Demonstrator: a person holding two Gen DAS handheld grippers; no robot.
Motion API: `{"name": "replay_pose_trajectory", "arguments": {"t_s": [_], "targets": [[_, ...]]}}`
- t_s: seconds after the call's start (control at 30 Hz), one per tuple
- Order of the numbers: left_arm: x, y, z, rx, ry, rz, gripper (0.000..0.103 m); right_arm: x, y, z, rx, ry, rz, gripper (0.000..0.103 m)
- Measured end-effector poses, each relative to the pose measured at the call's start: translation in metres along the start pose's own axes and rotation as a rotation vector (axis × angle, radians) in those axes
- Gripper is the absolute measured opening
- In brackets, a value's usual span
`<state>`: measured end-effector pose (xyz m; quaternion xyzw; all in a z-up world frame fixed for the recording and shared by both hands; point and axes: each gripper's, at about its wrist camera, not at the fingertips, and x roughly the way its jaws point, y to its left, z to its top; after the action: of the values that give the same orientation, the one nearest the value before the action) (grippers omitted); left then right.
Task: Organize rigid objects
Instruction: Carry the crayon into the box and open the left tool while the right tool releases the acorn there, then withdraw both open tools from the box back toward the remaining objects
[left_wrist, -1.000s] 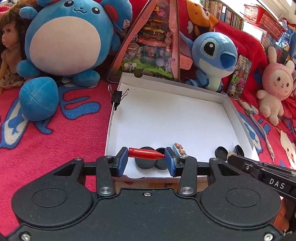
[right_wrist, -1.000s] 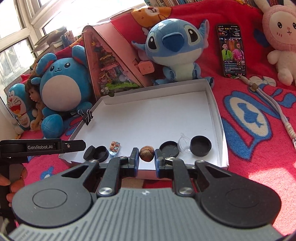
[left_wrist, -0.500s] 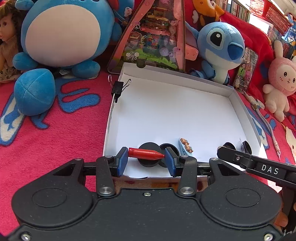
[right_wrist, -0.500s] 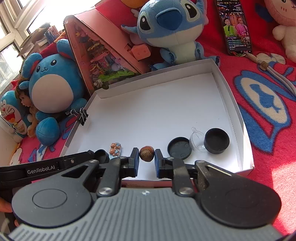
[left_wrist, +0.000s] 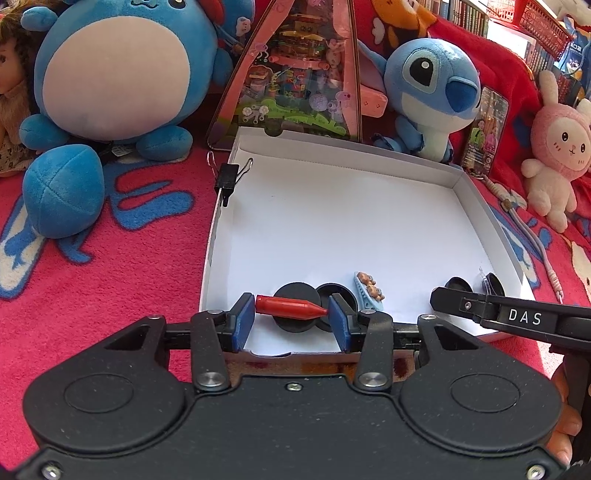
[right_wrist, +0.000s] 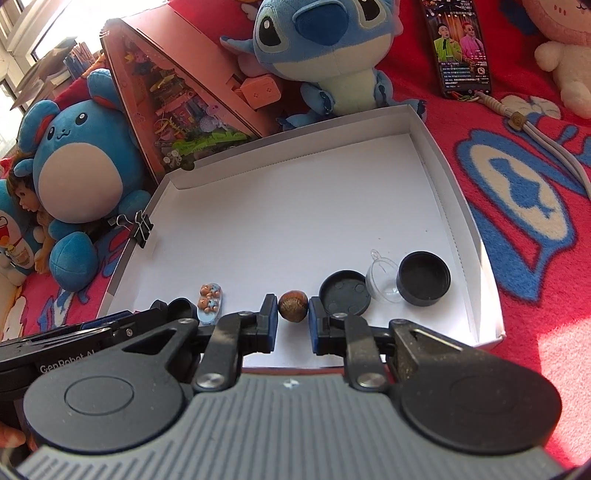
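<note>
Red bullet-shaped piece (left_wrist: 290, 307) clamped crosswise in left gripper (left_wrist: 291, 321) over white tray (left_wrist: 491, 221)

Black left gripper (left_wrist: 291, 321) has blue pads (left_wrist: 243, 320), silver screws (left_wrist: 208, 379).

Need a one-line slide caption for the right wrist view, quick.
Right gripper jaws shut on a brown nut over the white box, beside black round containers.

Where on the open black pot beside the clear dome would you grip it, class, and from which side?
Take the black pot by its rim from above, one of the fingers inside its upward-facing mouth and one on the outer wall facing the box wall, since the clear dome crowds its other side.
</note>
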<state>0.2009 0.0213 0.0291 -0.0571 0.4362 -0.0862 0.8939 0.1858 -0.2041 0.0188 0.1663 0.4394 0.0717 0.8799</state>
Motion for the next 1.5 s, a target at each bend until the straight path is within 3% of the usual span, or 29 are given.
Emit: {"name": "replay_pose_trajectory", "arguments": {"t_s": [0.43, 0.87, 1.0, 1.5], "targets": [[-0.001, -0.005, -0.003, 0.024, -0.008, 0.003, 0.048, 0.000, 0.003, 0.001, 0.000, 0.012, -0.018, 0.025], [-0.022, -0.015, -0.011, 0.075, -0.049, -0.008, 0.061, -0.020, 0.003, -0.004, -0.027, -0.034, 0.014, 0.026], [-0.034, -0.020, -0.016, 0.101, -0.075, -0.016, 0.066, -0.032, 0.006, -0.010, -0.068, -0.069, 0.021, 0.045], [-0.072, -0.039, -0.054, 0.183, -0.117, -0.103, 0.071, -0.081, 0.009, -0.043, -0.251, -0.205, 0.011, 0.068]]}}
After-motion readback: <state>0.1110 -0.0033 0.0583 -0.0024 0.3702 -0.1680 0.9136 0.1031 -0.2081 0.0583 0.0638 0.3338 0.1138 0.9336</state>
